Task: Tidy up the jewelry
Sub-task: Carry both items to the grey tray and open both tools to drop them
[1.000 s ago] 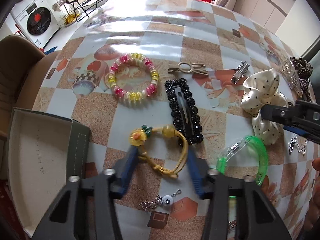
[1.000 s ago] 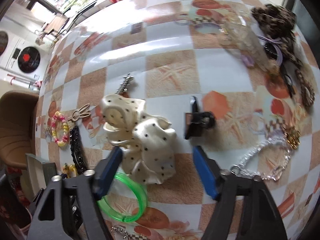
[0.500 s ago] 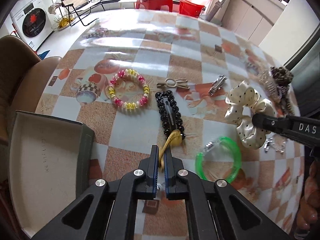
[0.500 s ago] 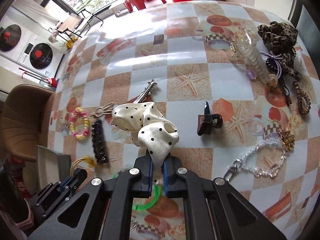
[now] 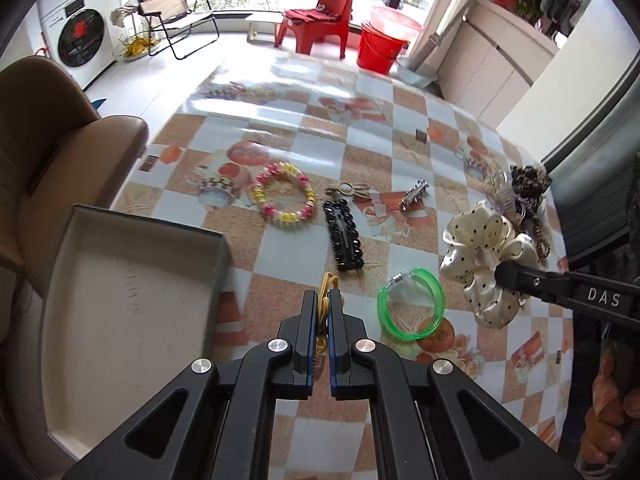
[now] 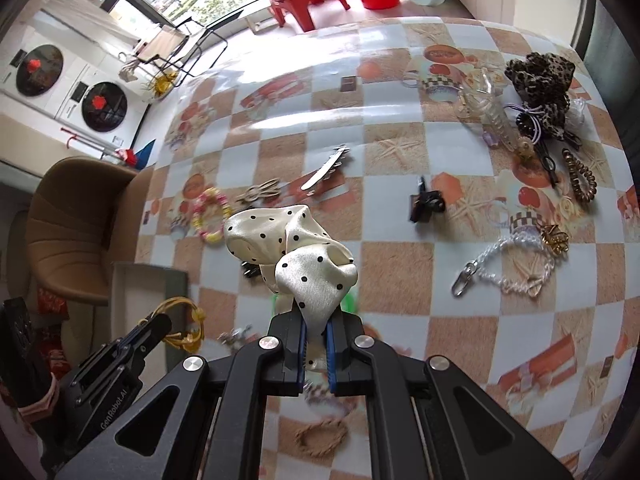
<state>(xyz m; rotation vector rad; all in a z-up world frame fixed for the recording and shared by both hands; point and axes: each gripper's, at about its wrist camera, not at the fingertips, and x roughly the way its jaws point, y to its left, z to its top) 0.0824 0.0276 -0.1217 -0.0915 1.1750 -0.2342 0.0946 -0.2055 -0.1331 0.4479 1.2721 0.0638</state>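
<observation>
Jaws of both grippers clamped tight: left gripper pinching the yellow bracelet, right gripper the dotted scrunchie, both clear of the tabletop, presumably bound for the box at frame left.

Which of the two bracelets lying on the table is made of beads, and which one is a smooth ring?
The pink and yellow bracelet, beside the black hair clip, is made of beads. The green bracelet, nearer the left gripper, is a smooth translucent ring.

Satin cloth scrunchie, glossy plastic tablecloth, matt cardboard box.
</observation>
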